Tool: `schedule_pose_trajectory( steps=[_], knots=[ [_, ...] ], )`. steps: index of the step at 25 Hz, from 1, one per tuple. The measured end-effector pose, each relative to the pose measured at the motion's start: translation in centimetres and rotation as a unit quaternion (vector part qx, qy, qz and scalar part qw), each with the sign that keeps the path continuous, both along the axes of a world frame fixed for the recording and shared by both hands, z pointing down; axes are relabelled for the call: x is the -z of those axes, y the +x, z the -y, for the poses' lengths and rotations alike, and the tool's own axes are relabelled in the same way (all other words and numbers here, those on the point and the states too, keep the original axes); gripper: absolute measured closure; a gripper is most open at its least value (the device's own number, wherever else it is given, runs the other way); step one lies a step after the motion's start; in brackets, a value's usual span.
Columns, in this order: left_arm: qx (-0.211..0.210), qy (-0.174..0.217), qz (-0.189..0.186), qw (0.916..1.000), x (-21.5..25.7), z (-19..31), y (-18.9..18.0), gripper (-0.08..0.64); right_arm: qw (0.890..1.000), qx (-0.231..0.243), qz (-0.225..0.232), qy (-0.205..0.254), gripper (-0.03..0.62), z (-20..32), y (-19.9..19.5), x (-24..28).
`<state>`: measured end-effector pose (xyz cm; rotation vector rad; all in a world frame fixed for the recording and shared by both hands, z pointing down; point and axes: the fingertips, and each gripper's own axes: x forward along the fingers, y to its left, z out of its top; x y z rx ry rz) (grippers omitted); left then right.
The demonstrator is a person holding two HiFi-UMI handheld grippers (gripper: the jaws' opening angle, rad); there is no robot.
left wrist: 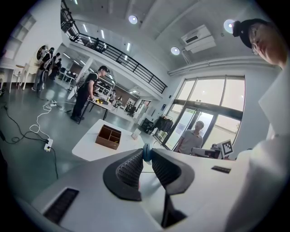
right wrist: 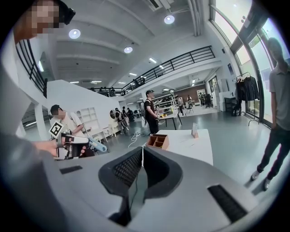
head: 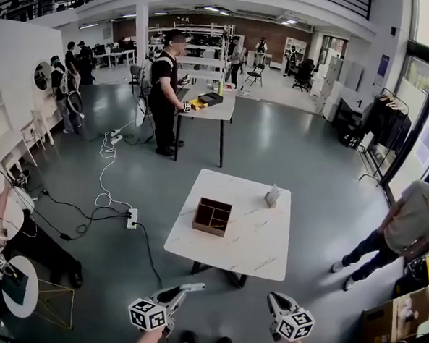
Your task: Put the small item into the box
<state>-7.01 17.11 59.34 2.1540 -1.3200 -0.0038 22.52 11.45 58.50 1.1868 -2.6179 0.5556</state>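
Left gripper [left wrist: 146, 157] jaws closed on a small blue item [left wrist: 146, 151], pinched right at the pad tips, only its rounded top poking out beyond them. Right gripper [right wrist: 142, 154] jaws closed together, nothing between the pads. Both are held in the air side by side, right gripper just beside the left, both off the table and short of its near edge. Ahead of the left gripper's jaws and slightly to their left, well apart, is the brown box [head: 212, 216], open-topped with dividers inside. It sits on the white table [head: 259, 244] toward the table's left side. Past the box and to its right, on the same table, is a small upright card stand [head: 272, 196], apart from the box. Left of the table on the grey floor is a white power strip [head: 132, 218] with cables trailing away. Further ahead, beyond the table, a person in black [head: 164, 90] stands at a second table [head: 222, 110] with yellow and dark things on it. Off to the right of the right gripper, a person in a grey shirt [head: 413, 224] stands by the windows. More people are far back left.
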Motion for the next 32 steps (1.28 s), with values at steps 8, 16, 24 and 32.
schedule_pose_trajectory(
  steps=[8, 16, 24, 32],
  knots=[
    [-0.019, 0.003, 0.001, 0.9998, -0.3, -0.4, -2.4, 0.491, 1.0, -0.004, -0.001, 0.006, 0.565, -0.9, -3.1, -0.2],
    [-0.035, 0.005, 0.001, 0.9994, -0.3, -0.6, -4.3, 0.491, 1.0, -0.02, 0.003, 0.01, 0.565, -1.2, -5.2, 0.4],
    [-0.046, 0.005, -0.004, 0.9989, -0.8, -0.3, -4.8, 0.491, 1.0, -0.029, -0.011, 0.002, 0.565, -2.0, -5.8, -0.4],
    [-0.051, 0.002, -0.004, 0.9987, -1.3, 1.2, -5.0, 0.491, 0.999, -0.032, -0.009, -0.012, 0.565, -0.7, -6.3, -1.3]
  ],
)
